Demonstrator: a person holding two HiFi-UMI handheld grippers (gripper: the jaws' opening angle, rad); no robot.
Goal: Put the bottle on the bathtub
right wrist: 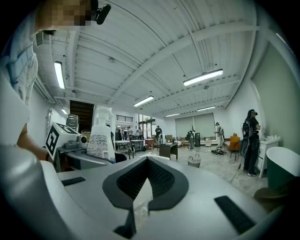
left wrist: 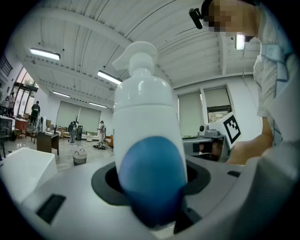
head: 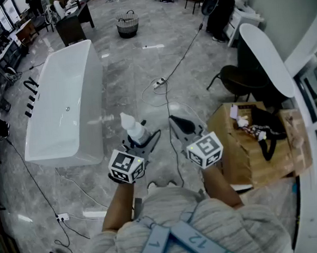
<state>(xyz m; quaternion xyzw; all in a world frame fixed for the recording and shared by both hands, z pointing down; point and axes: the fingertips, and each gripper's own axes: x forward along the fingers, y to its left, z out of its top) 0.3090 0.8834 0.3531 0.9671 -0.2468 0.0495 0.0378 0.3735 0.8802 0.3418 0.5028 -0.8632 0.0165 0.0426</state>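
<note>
We hold the left hand-held gripper (head: 145, 139) at waist height, over the grey marble floor (head: 121, 66). It is clenched on the white pump bottle (head: 132, 125). In the left gripper view the bottle (left wrist: 147, 117) stands upright between the jaws, with its nozzle pointing to that view's left. A blue oval patch (left wrist: 150, 180) on the lower body faces the camera.

The right hand-held gripper (head: 178, 125) is just beside the left one and apart from it. In the right gripper view we read its jaws as drawn together with nothing between them. The bottle (right wrist: 100, 136) shows at that view's left.

The white bathtub (head: 93, 95) stands on the floor ahead and to the left, well apart from the bottle. The bottle is in the air and touches no part of the bathtub.

A wicker basket (head: 127, 26) sits on the floor beyond the bathtub. A dark cable (head: 181, 57) runs across the floor ahead of both grippers. An open cardboard box (head: 243, 160) stands close on the right.
</note>
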